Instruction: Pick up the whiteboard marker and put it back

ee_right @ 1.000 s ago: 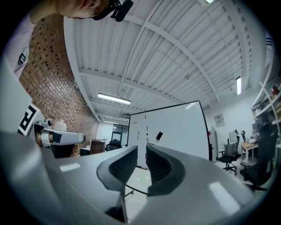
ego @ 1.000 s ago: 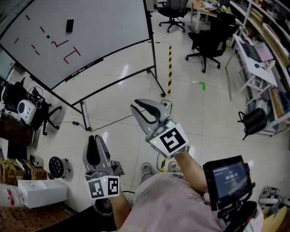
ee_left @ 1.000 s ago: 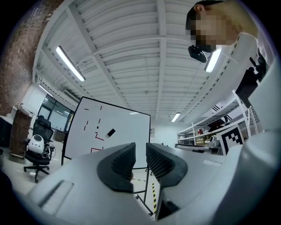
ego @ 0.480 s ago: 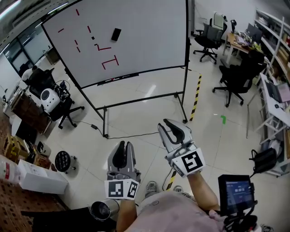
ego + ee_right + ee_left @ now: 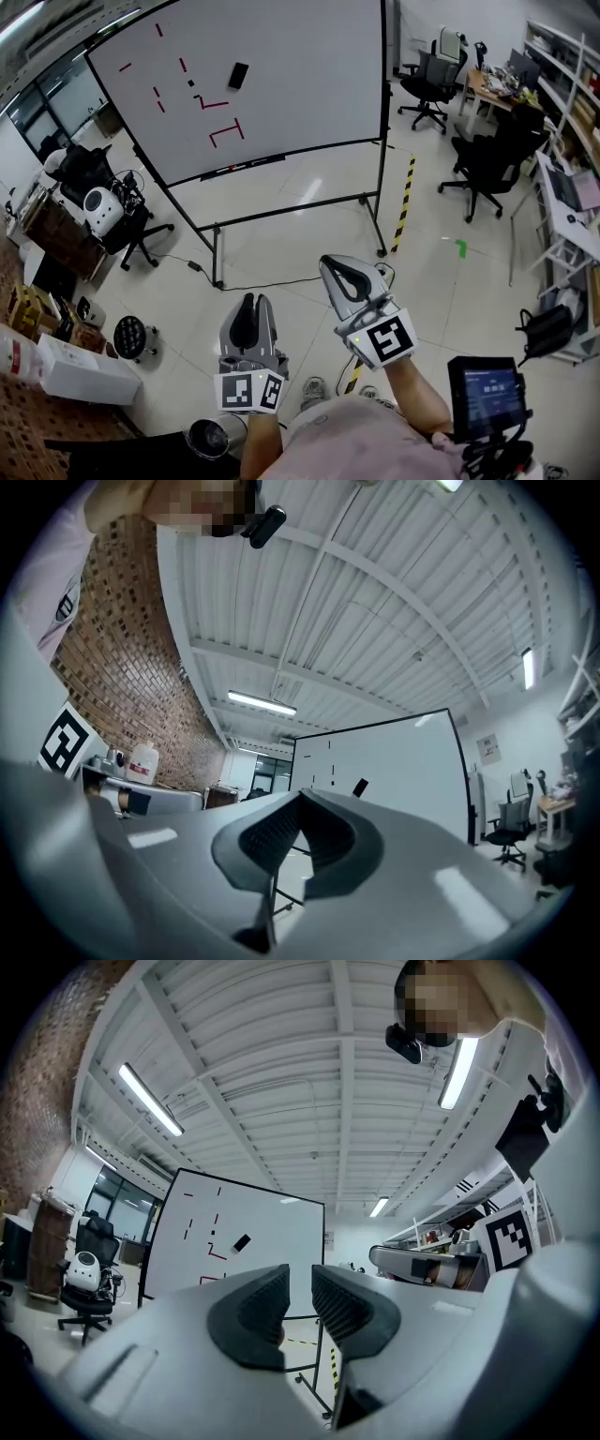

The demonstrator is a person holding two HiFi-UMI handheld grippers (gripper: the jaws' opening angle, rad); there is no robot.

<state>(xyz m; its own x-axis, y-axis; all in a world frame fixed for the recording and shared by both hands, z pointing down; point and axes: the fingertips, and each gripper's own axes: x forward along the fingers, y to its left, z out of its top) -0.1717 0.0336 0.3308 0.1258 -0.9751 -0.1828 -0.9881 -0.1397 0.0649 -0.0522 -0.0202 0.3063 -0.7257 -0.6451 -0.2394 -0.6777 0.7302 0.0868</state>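
Far from the whiteboard (image 5: 300, 84), holding nothing. Left gripper (image 5: 248, 298) fingers barely apart, right gripper (image 5: 328, 262) fingers clenched empty. Next: step close, find marker, open wide.

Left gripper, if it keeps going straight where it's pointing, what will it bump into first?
Probably the whiteboard. The left gripper aims across open floor at it, with nothing seen in between. Depth is unclear, so it could meet the board's lower edge or its stand.
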